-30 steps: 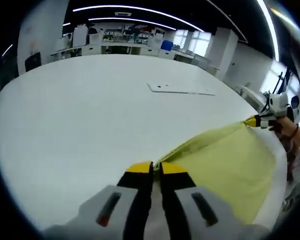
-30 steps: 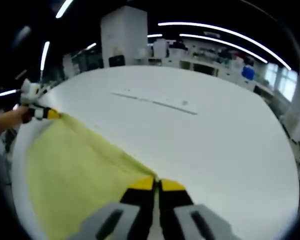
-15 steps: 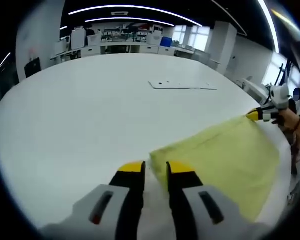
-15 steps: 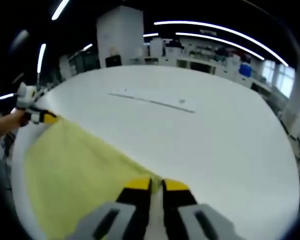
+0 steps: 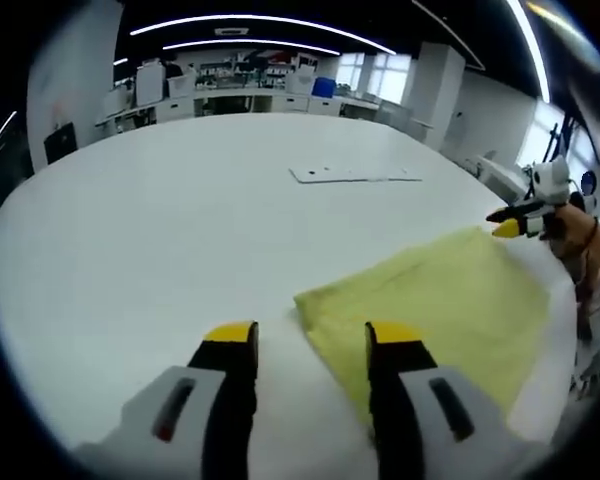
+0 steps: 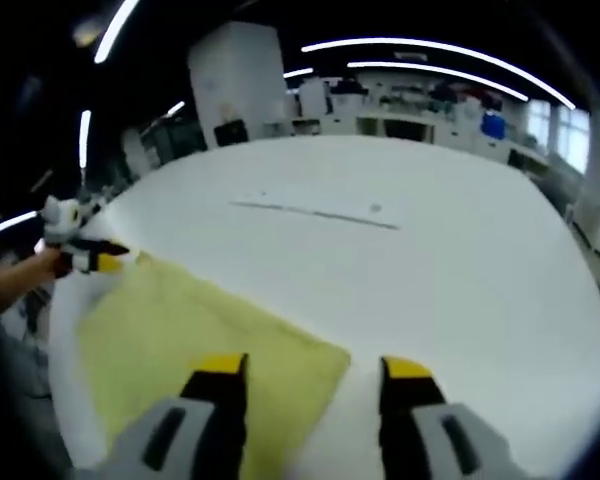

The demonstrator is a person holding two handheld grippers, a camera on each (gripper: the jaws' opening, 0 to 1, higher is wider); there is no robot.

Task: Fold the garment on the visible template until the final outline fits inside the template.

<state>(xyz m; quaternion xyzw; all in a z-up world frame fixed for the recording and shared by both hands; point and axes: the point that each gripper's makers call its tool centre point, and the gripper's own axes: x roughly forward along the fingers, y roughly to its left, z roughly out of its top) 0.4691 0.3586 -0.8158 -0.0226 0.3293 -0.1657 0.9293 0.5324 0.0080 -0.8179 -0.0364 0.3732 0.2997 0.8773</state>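
Note:
A yellow garment (image 5: 435,300) lies flat on the white table (image 5: 160,230), folded into a rough rectangle. My left gripper (image 5: 312,338) stands open just before the garment's near corner, with nothing between its fingers. The right gripper (image 5: 508,222) hovers by the far corner, held by a hand. In the right gripper view the garment (image 6: 190,325) spreads to the left, and my right gripper (image 6: 313,368) is open over its near corner, holding nothing. The left gripper (image 6: 102,257) is at the far left corner. A thin white template (image 5: 355,175) lies flat farther out, apart from the garment (image 6: 315,213).
The round table's edge (image 5: 555,390) runs close behind the garment on the right. A person's hand (image 5: 580,235) and forearm reach in there. Lab benches and shelves (image 5: 250,85) stand far beyond the table.
Both grippers have opened and let go of the garment's corners. The cloth, held taut between them a second ago, now rests flat on the table.

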